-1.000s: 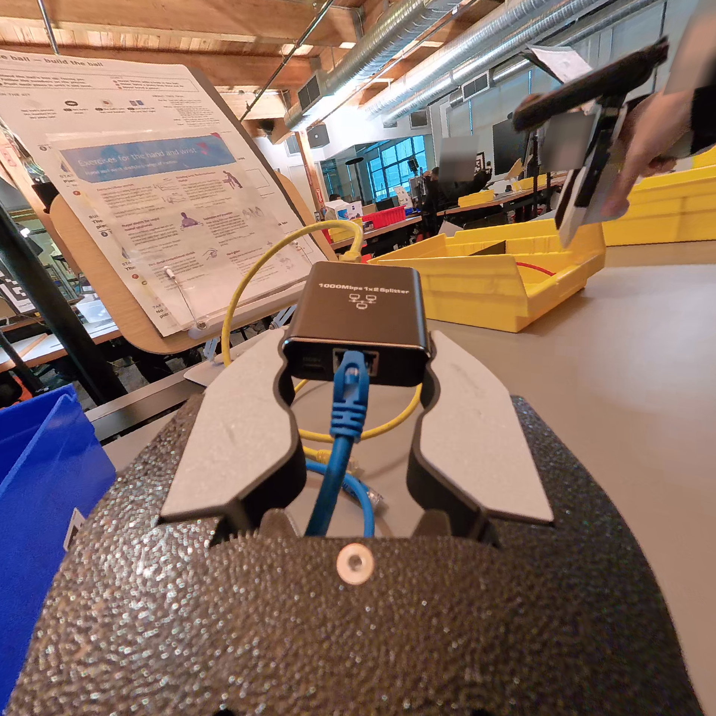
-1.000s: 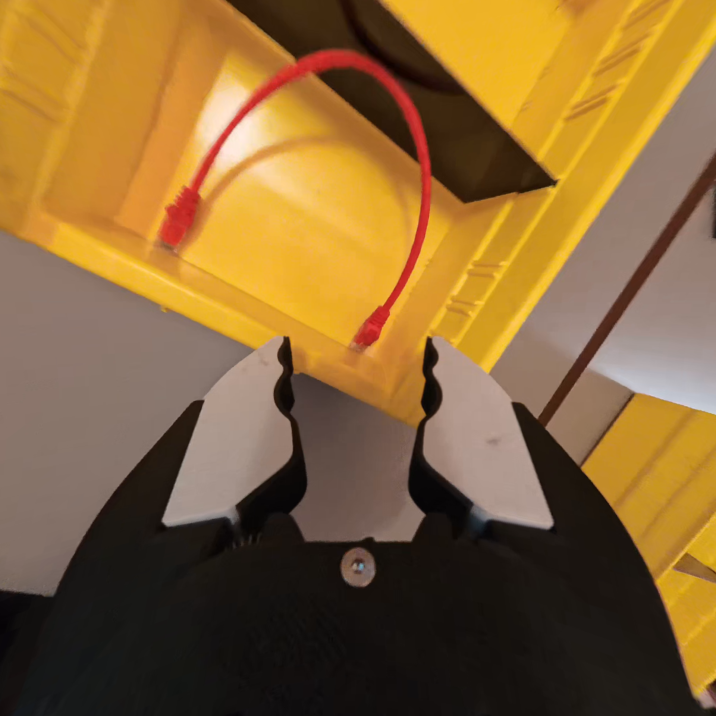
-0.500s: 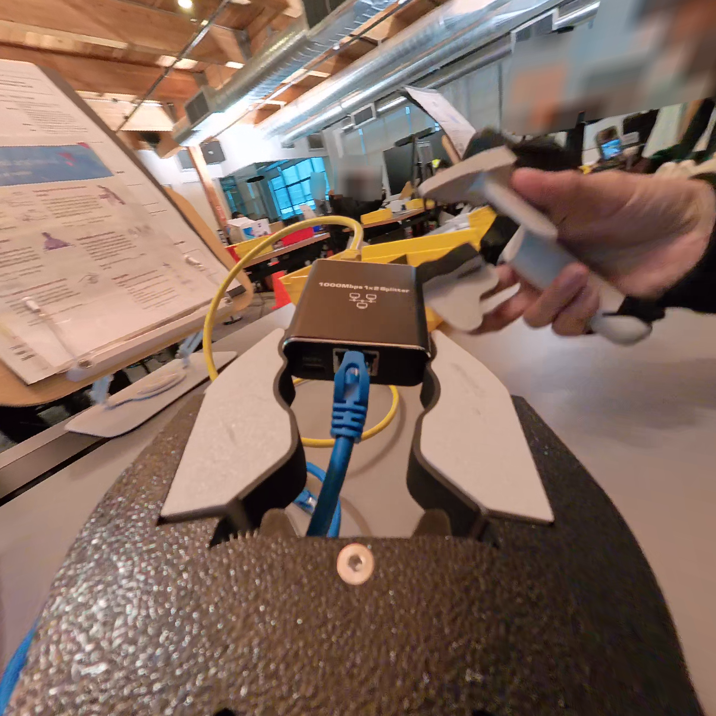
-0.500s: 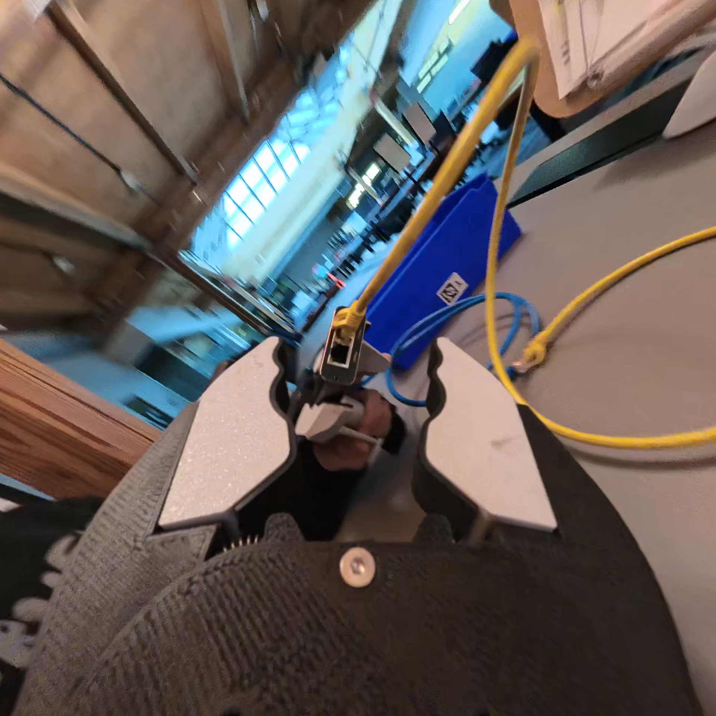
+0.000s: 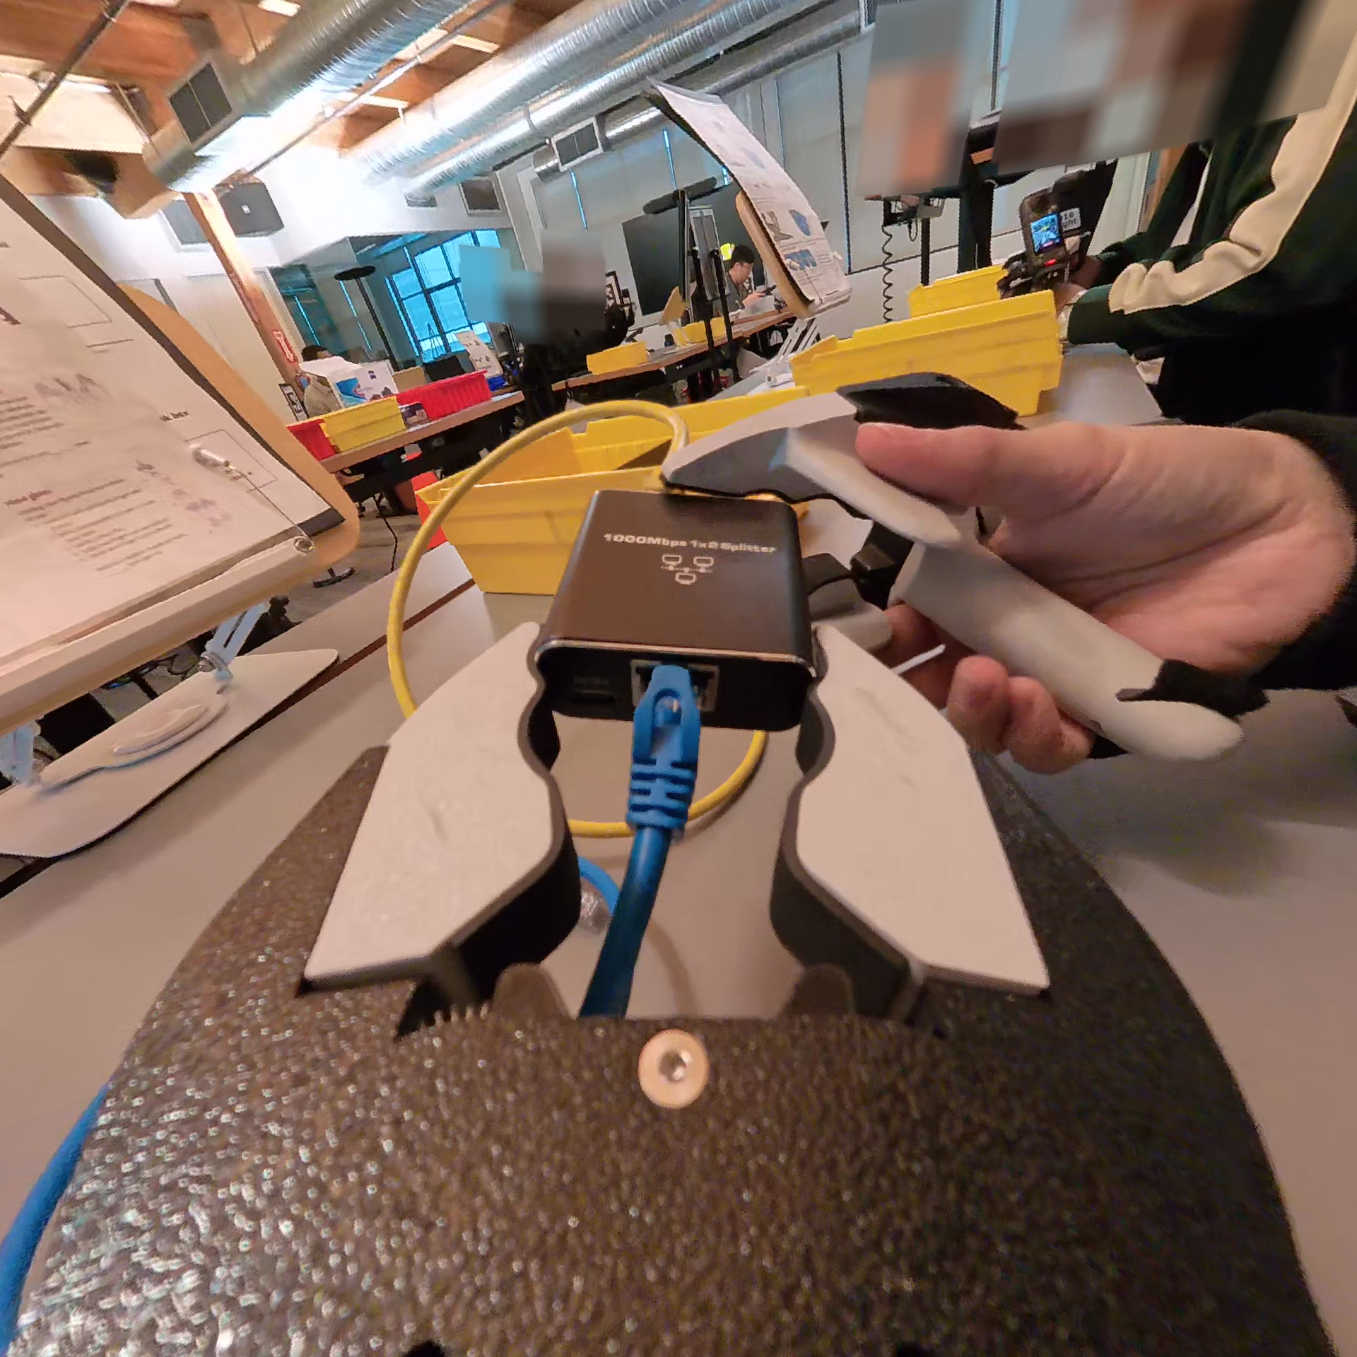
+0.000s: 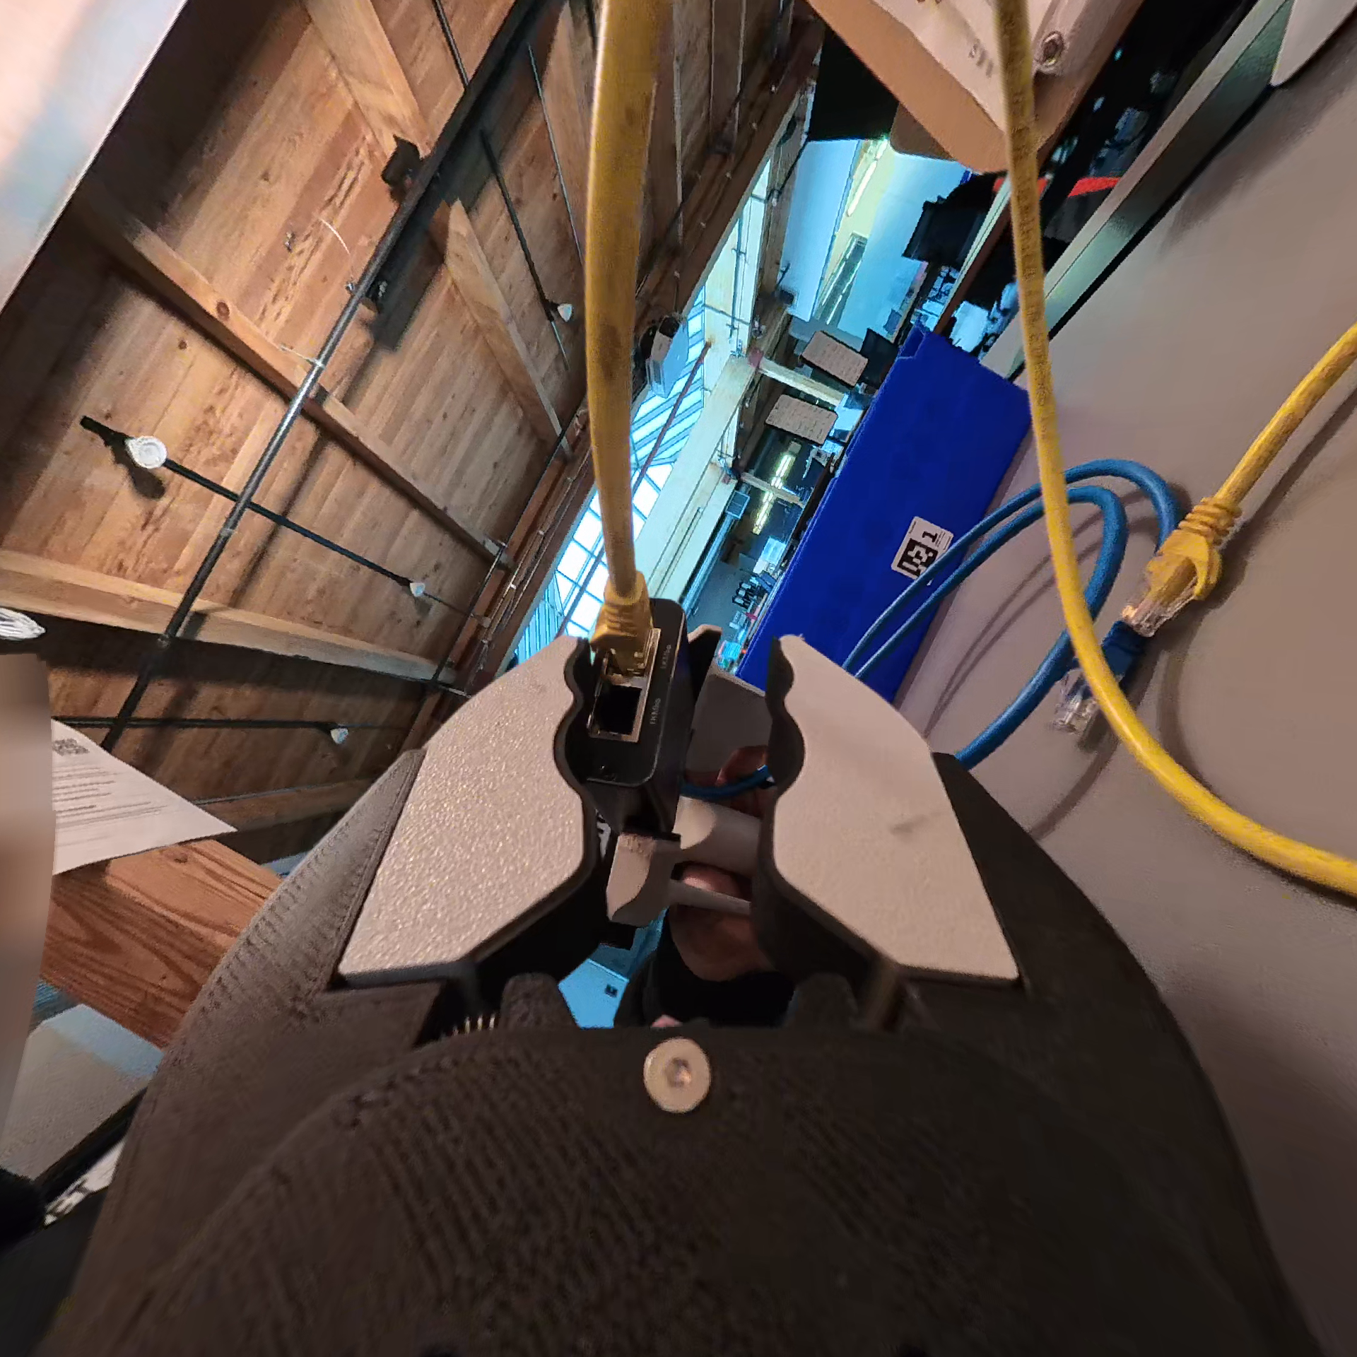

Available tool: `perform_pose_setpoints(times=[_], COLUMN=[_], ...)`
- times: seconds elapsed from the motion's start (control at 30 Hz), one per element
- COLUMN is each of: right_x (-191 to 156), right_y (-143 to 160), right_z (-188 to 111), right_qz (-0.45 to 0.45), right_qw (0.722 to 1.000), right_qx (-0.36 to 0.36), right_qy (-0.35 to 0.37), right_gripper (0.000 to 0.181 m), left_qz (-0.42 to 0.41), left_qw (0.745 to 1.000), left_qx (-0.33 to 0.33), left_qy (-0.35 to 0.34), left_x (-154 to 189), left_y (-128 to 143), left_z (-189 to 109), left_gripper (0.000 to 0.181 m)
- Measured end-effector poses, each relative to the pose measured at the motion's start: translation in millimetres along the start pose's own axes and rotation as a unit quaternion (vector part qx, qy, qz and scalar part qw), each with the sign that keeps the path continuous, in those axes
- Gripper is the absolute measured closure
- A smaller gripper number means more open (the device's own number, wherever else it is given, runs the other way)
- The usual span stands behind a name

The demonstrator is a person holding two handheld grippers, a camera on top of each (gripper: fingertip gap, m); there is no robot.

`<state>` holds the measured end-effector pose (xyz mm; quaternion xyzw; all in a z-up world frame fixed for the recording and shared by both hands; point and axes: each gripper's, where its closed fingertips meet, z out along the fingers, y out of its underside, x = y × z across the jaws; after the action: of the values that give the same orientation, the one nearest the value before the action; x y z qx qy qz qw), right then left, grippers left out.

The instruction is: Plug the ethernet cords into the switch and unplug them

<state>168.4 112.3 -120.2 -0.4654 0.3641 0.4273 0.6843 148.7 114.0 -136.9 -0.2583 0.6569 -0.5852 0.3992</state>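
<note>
My left gripper (image 5: 674, 661) is shut on the black switch (image 5: 686, 587) and holds it above the grey table (image 5: 1189, 918). A blue cord (image 5: 657, 771) is plugged into its near port. A yellow cord (image 5: 400, 587) loops up from its far side. In the right wrist view the yellow cord (image 6: 613, 367) sits in one far port of the switch (image 6: 635, 723), with an empty port beside it. My right gripper (image 6: 675, 705) is open, with its fingers on either side of that far end. It also shows in the left wrist view (image 5: 808, 529), held by a hand.
Loose yellow (image 6: 1175, 573) and blue (image 6: 1072, 705) plugs lie on the table. A blue bin (image 6: 903, 514) stands at the table edge. Yellow bins (image 5: 529, 514) sit behind the switch. A tilted document stand (image 5: 110, 455) is at left. A person in a dark jacket (image 5: 1211, 257) stands far right.
My right gripper left the yellow bin with the red cord and swung over to the far end of the switch. My left gripper kept its hold and turned a little right.
</note>
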Motion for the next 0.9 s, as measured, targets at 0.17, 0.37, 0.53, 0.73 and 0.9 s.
perform_pose_setpoints(times=[0.17, 0.37, 0.53, 0.73, 0.9], right_x=[-0.9, -0.5, 0.5, 1.9, 3.0], right_y=[0.2, -1.8, -4.1, -7.2, -8.6], right_z=[1.0, -0.7, -1.2, -2.0, -2.7], right_qz=[0.002, 0.02, 0.029, 0.036, 0.032], right_qw=[1.0, 0.999, 0.997, 0.995, 0.994], right_qx=[0.009, 0.031, 0.065, 0.094, 0.103], right_qy=[0.012, 0.011, 0.009, 0.007, 0.011], right_gripper=[0.151, 0.16, 0.16, 0.159, 0.16], left_qz=[0.011, 0.018, 0.011, 0.005, 0.005], left_qw=[1.0, 0.999, 0.999, 0.999, 0.999], left_qx=[-0.018, -0.03, -0.032, -0.034, -0.037], left_qy=[-0.004, -0.012, -0.018, -0.025, -0.031], left_x=[-0.4, -0.5, -0.8, -1.1, -2.0], left_y=[5.1, 8.4, 8.9, 9.4, 10.3], left_z=[1.2, 3.4, 4.9, 6.8, 7.4], left_gripper=[0.118, 0.118, 0.118, 0.118, 0.118])
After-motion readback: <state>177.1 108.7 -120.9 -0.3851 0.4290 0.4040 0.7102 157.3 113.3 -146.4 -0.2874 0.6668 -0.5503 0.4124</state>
